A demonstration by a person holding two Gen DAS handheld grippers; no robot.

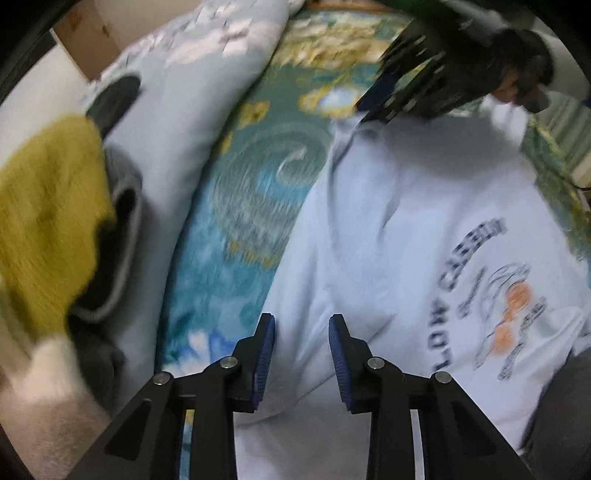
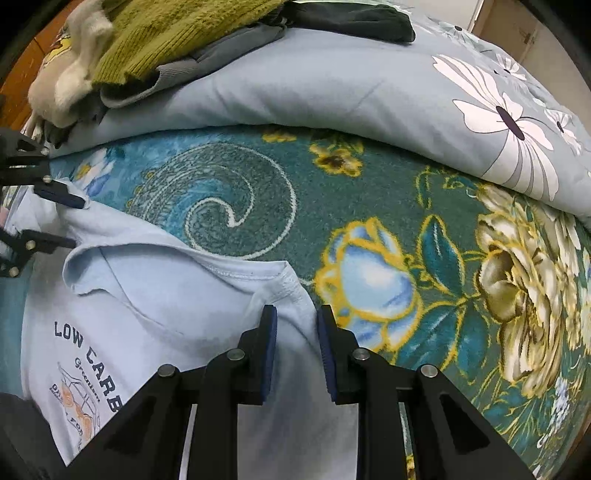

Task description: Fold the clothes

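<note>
Folding has begun on a pale blue T-shirt [image 2: 155, 295] printed with "LOW CARB" lettering; it lies on a teal floral blanket [image 2: 369, 206], toward the near left part of that blanket as the right wrist view shows it. One shirt edge is already turned over near the hem.

Gripper state:
- The left gripper [image 1: 302, 354] has its jaws parted over the shirt fabric, holding nothing.
- The right gripper [image 2: 295, 350] also has its jaws parted, poised at the stitched shirt edge [image 2: 258, 275], holding nothing.

Probable faults from this position:
- If either gripper closes too deep, it may pinch the blanket pile together with the shirt, dragging both.
- If only one layer of the turned-over edge is caught, the fold will likely open when lifted.
- Uneven lifting by the two grippers would probably skew the fold line and wrinkle the print.
- The left wrist view is blurred, so exact contact between the left pads and the fabric cannot be determined.

Surface and room:
- The blanket is a plush, patterned textile; it will likely grip the cotton and resist sliding.
- A grey-blue quilt [image 2: 332, 81] with white flowers lies bunched along the far edge of the blanket.
- A stack of garments, topped by an olive knit sweater [image 2: 177, 33], rests on the quilt.
- A wooden door or cabinet panel [image 2: 517, 33] shows beyond the quilt.
</note>
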